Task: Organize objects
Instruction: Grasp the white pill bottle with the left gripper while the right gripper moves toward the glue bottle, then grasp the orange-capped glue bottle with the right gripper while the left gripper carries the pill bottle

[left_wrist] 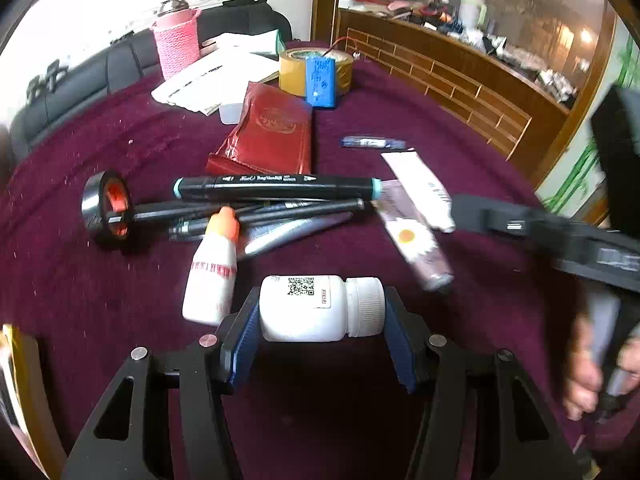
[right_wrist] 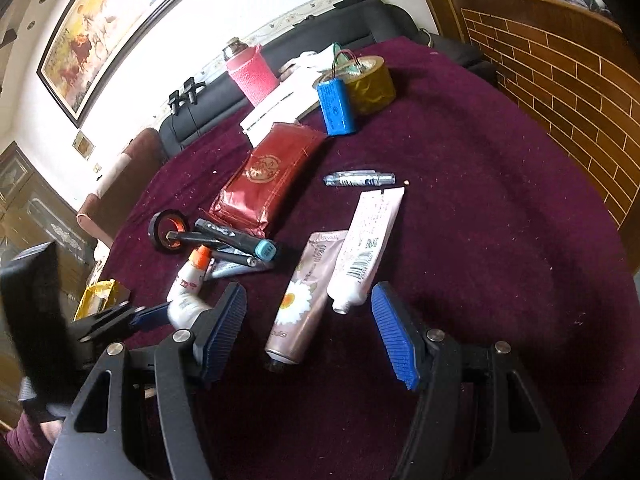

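My left gripper [left_wrist: 320, 316] is shut on a white pill bottle [left_wrist: 316, 308], held sideways just above the purple cloth; the bottle also shows in the right wrist view [right_wrist: 186, 310]. My right gripper [right_wrist: 308, 320] is open over a pink daisy tube [right_wrist: 300, 300] and a white tube [right_wrist: 366, 248], touching neither. A glue bottle with an orange cap [left_wrist: 212, 272] lies left of the pill bottle. A black marker [left_wrist: 276, 188] lies on several pens [left_wrist: 260, 216]. A black tape roll [left_wrist: 106, 204] stands at the left.
A red packet [left_wrist: 268, 136], a blue battery pack [left_wrist: 320, 80] leaning on a yellow tape roll [left_wrist: 292, 72], papers [left_wrist: 208, 76] and a pink-sleeved flask [left_wrist: 176, 40] sit farther back. A small blue pen [right_wrist: 358, 179] lies beyond the tubes. A wooden counter [left_wrist: 460, 76] stands at the right.
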`<state>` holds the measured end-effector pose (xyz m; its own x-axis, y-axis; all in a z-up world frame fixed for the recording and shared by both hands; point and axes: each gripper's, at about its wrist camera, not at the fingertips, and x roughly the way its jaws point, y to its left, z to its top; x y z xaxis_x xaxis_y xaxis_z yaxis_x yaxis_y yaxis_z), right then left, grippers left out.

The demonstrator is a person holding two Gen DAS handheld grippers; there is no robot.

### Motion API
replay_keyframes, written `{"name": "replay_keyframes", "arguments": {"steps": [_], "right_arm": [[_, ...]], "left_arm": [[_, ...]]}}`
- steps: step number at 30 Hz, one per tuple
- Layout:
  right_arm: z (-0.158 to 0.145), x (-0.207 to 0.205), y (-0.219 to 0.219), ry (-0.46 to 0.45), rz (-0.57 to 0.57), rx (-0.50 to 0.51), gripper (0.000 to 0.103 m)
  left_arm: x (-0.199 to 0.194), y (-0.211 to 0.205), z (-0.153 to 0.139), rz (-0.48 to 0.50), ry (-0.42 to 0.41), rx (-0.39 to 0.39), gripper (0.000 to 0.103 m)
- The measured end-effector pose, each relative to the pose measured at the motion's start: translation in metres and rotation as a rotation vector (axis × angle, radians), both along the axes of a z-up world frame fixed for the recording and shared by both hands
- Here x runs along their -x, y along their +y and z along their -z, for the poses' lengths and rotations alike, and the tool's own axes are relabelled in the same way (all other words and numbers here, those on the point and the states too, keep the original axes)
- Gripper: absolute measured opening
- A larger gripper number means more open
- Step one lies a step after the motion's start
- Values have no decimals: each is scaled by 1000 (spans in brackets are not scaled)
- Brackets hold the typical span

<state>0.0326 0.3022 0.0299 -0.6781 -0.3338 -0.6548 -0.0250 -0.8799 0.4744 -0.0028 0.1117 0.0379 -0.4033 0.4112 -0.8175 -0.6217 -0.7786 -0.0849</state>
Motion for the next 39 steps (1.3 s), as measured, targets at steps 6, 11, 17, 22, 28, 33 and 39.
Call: {"name": "replay_keyframes", "arguments": {"steps": [6,11,17,22,28,33,39], "right_arm": [[3,1,-2,-14,-5,-1,65],[-4,-3,-5,-9,2,-16,65],[-13,-5,-14,-12,-9,-58,65],[-23,-2,-40,-7,-79,-87,65],[-19,15,-96,-54,-203,-94,65],[-12,42,-140,-85,-222,-82,65],[4,74,-161,-169,-128,-109,54]], "left_arm": [[-4,10,-2,12,29,25,51],[0,24,18,-12,21,52,51],[-4,-4,4,-62,5,-45,51],[-19,-58,-24,-140,13,-131,51],[-36,-145,-45,-291,-3,-219,51],[-47,-192,-52,-374,11,-253,51],[-55,-221,-56,-396,75,-243,51]]}}
